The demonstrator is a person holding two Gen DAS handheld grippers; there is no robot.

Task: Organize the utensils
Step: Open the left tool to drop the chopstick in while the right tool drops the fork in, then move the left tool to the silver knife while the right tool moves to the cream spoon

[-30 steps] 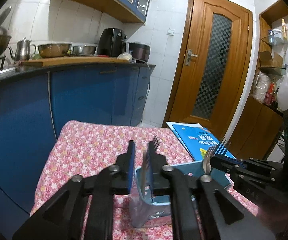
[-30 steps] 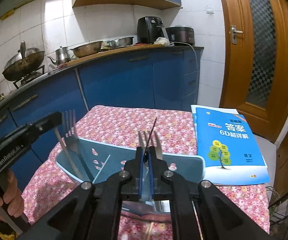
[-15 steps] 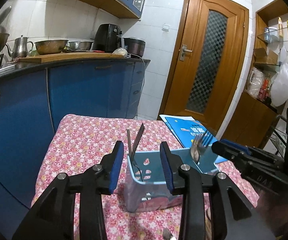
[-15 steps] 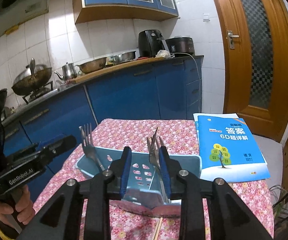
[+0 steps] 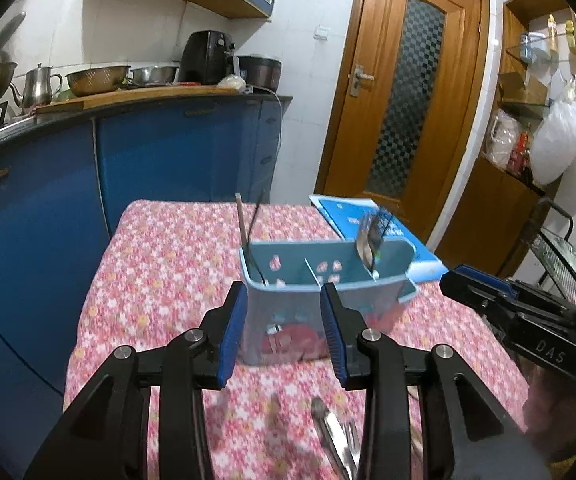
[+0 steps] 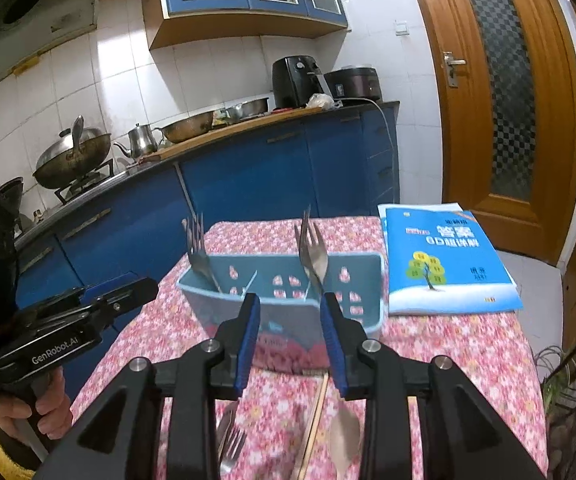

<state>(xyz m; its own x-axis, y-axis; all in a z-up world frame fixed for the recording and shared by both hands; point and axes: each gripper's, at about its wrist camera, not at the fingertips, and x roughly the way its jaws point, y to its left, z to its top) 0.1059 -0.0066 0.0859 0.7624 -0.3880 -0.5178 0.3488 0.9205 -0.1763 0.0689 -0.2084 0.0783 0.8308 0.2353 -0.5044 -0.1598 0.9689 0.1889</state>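
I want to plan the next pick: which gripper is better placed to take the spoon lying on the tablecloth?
Right. The spoon lies just below the right gripper, whose empty jaws are opening; the left gripper sits off to its side, probably farther from it.

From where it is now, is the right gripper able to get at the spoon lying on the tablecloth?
Probably yes. The right gripper, its jaws opening with nothing between them, sits just above and behind the spoon, which lies uncovered on the tablecloth. The chopsticks lie close beside it.
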